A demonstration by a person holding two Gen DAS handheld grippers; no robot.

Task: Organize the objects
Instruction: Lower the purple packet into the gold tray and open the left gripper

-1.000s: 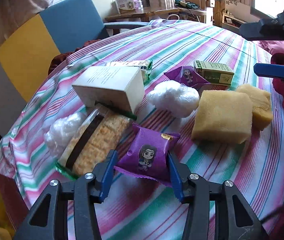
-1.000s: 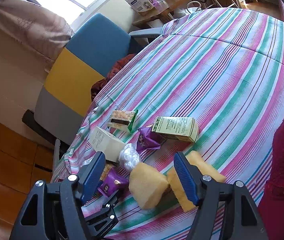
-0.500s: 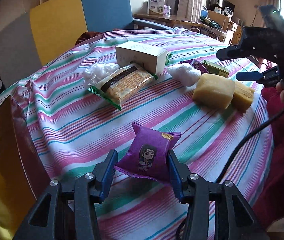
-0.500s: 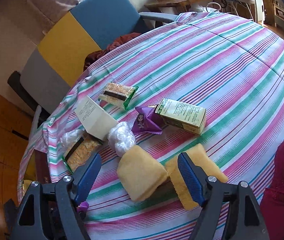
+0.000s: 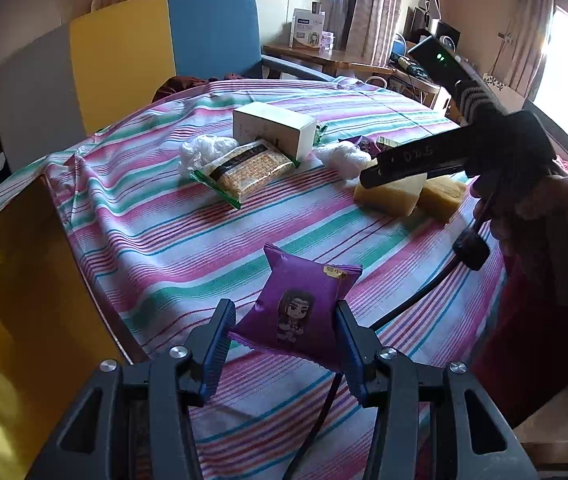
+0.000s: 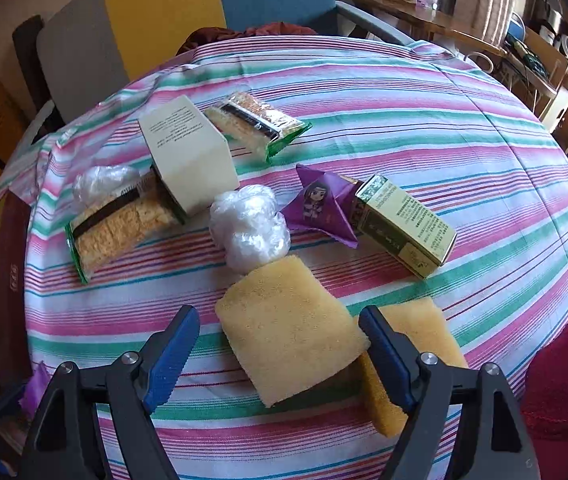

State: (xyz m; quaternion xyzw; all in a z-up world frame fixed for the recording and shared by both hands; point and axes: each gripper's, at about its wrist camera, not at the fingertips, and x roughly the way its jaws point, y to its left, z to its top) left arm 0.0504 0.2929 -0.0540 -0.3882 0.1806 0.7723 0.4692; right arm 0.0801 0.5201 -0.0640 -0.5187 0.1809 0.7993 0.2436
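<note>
Left wrist: right gripper (image 5: 379,172) reads "045".

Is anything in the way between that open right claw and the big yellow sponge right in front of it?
Nothing visible: the right gripper is open, with the yellow sponge directly ahead. A second sponge lies just behind its right finger.

Left gripper (image 5: 284,334) and right gripper (image 6: 280,344): black angular frames with triangular cut-outs, silver round screws at the joints, blue ribbed finger pads (image 6: 172,354). Right unit's side bears white numerals; black cable trailing; bare-skinned hand (image 5: 531,208), dark red sleeve
</note>
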